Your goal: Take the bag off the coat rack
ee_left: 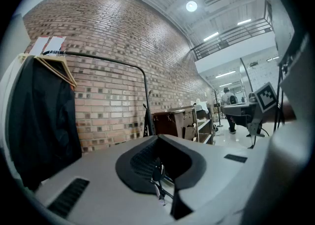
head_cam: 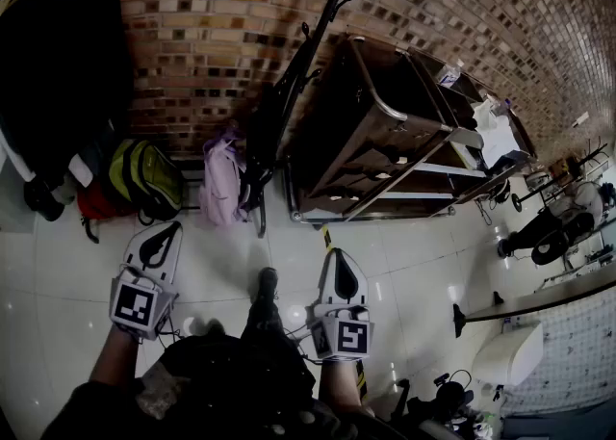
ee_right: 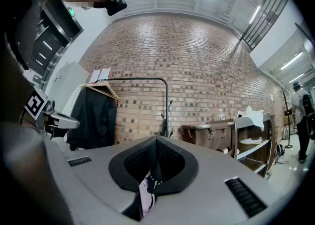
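A lilac bag (head_cam: 223, 178) hangs low beside the black coat rack (head_cam: 289, 91), against the brick wall. Which hook carries it I cannot tell. Both grippers are held over the tiled floor, well short of the bag and pointing toward the wall. My left gripper (head_cam: 169, 227) is shut with nothing in it, below and left of the bag. My right gripper (head_cam: 333, 252) is shut and empty too, below and right of the rack. In the left gripper view the jaws (ee_left: 157, 137) meet at a point, with the coat rack (ee_left: 147, 115) far beyond. The right gripper (ee_right: 156, 138) looks the same.
A yellow-green backpack (head_cam: 146, 176) and a red bag (head_cam: 96, 202) sit left of the lilac bag, under dark garments (head_cam: 58, 63) on a clothes rail. A brown metal-framed cart (head_cam: 385, 130) stands right of the rack. My shoe (head_cam: 266, 284) is between the grippers. A person (ee_left: 229, 103) stands far off.
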`<move>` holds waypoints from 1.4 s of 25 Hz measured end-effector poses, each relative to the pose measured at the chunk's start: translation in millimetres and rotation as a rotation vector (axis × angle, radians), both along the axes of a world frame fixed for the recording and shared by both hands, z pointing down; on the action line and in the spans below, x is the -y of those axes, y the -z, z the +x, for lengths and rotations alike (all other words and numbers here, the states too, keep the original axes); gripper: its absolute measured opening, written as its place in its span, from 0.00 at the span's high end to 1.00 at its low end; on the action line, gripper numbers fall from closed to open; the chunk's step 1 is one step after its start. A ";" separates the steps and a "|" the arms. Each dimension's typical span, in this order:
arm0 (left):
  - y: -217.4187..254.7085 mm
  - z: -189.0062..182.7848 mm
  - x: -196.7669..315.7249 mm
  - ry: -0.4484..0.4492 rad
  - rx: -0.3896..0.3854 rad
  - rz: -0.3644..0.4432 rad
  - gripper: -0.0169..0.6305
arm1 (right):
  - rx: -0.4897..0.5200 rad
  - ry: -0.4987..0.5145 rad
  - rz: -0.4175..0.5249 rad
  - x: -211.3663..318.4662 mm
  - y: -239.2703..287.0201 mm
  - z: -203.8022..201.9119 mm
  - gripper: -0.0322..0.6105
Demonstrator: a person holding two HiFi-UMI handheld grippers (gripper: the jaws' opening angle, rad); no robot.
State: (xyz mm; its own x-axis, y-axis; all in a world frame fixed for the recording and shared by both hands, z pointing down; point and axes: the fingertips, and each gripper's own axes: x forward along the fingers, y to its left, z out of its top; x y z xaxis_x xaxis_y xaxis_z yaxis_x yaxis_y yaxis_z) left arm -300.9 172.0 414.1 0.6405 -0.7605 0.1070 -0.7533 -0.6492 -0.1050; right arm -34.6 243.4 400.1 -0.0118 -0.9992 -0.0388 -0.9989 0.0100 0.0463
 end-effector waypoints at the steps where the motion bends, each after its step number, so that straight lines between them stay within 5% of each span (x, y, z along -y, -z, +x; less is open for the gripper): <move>1: 0.0 2.7 4.8 0.010 -0.002 0.001 0.92 | 0.001 0.007 0.006 5.5 -0.6 4.3 0.94; 8: -1.4 41.8 50.2 0.033 0.008 0.023 0.91 | 0.011 0.038 0.034 55.9 -3.0 42.5 0.94; 19: -2.7 141.4 163.2 0.024 -0.020 -0.048 0.91 | 0.053 -0.004 0.018 143.6 -13.1 142.0 0.94; 35: 2.8 241.6 277.9 0.092 -0.057 -0.048 0.91 | 0.045 0.150 0.014 277.3 -9.1 218.2 0.94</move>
State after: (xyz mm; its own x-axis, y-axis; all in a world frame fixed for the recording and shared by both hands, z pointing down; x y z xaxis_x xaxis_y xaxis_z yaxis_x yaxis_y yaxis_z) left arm -59.2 -106.0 411.2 0.5746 -0.8109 0.1105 -0.8136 -0.5807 -0.0305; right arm 183.6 -33.9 409.2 -0.1592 -0.9856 -0.0566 -0.9872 0.1593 0.0032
